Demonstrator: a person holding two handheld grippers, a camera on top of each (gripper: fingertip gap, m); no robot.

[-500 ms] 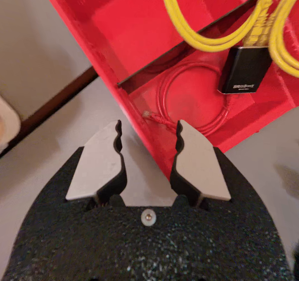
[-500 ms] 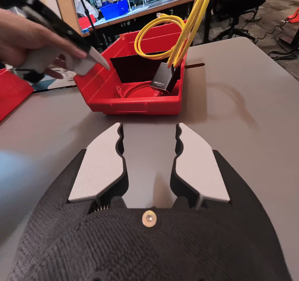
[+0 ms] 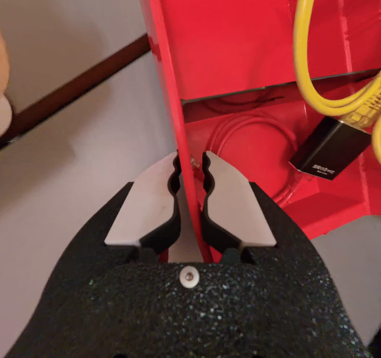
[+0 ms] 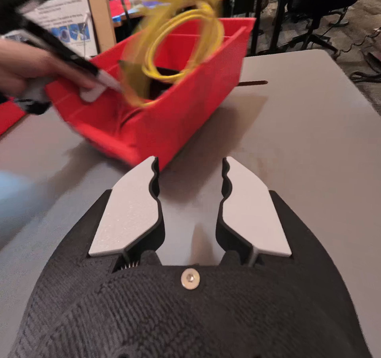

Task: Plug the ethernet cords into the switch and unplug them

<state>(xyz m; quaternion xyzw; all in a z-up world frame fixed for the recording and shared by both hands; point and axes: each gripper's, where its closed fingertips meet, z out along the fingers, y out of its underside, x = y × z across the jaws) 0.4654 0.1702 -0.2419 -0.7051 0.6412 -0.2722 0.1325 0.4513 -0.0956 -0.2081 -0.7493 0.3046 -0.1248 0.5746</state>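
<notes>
Clearly the step in hand is setting up, not plugging: the left tongs [image 3: 190, 162] straddle the side wall of the red plastic bin [image 3: 226, 44], one finger outside and one inside, narrowed to a small gap around that wall. The outer pad looks to touch the wall near its tip, while a sliver of space shows on the inner side, so I judge the grip nearly closed but not fully clamped. In the right wrist view the bin sits blurred and tilted at centre left of the frame on the grey tabletop [image 4: 309, 141], which suggests it is being dragged or swung by that wall. To do this well, I would pinch the wall fully before pulling, keep the bin low and level so nothing spills, and move slowly, since the loose yellow ethernet cords [image 3: 299, 59] loop above the rim and could whip about. The small black box-shaped switch [image 3: 327, 152] lies at the right of the left wrist frame inside the bin's nearer compartment, with yellow plugs seated at its top end, and a coiled red ethernet cord [image 3: 231, 129] lies flat on the bin floor beside it. The right tongs [image 4: 190, 168] hang wide open above the tabletop, holding and touching nothing, just short of the bin's near corner.
</notes>
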